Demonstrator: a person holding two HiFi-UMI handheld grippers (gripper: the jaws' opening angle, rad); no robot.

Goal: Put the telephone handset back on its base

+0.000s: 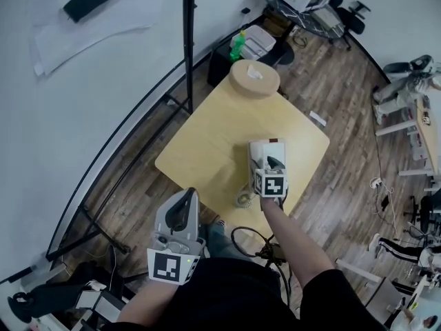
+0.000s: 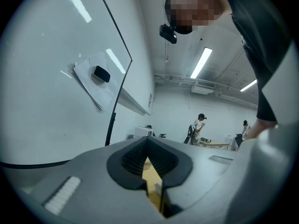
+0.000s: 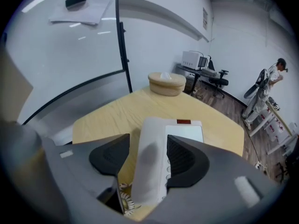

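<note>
Handset (image 3: 150, 171) lies on its base (image 3: 186, 133) by the worktop's (image 3: 103, 113) near edge. Right hand-held gripper (image 3: 148, 158) hovers above it, jaws wide apart, pads not pressing it. Left hand-held gripper (image 2: 152, 174) is closed and empty, off the worktop. Bare wood runs to a round box (image 3: 167, 83).

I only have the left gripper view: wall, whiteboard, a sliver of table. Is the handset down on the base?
Observer: Looks so. In the right gripper view the handset lies along the left side of the phone base.
Operator: Right gripper off it?
Observer: The right gripper has its jaws wide apart astride the handset, and bare table shows between its left jaw and the handset.
Operator: Cord in the way?
Observer: Seemingly not. The head view shows the coiled cord bunched on the table at the phone's near end, by the table edge.
</note>
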